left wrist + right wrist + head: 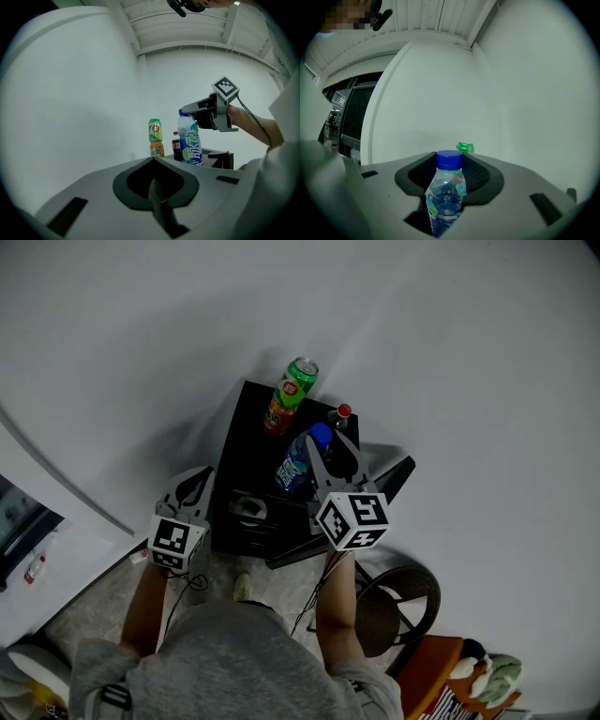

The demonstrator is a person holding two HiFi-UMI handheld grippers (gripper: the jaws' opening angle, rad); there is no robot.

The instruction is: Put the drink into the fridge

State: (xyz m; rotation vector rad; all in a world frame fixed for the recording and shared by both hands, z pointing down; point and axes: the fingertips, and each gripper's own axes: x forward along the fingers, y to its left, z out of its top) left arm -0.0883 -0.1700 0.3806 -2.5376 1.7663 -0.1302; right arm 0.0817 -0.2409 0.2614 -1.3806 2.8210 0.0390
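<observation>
Head view: black cabinet [246, 442], probably the fridge. My left gripper [192, 486] is closed and empty. My right gripper [328, 456] is clamped on the blue-capped bottle [298, 463] near the cabinet top's front right corner. Pick looks done, I judge; getting it inside remains.

Black cabinet [246, 474], drinks on top.
An orange can [276, 416] carries a green can [298, 382] stacked on it; a cola bottle [337, 418] stands near.

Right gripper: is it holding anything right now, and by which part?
Yes. The right gripper holds the blue-capped drink bottle by its shoulder, just below the cap, which sticks up above the gripper.
</observation>
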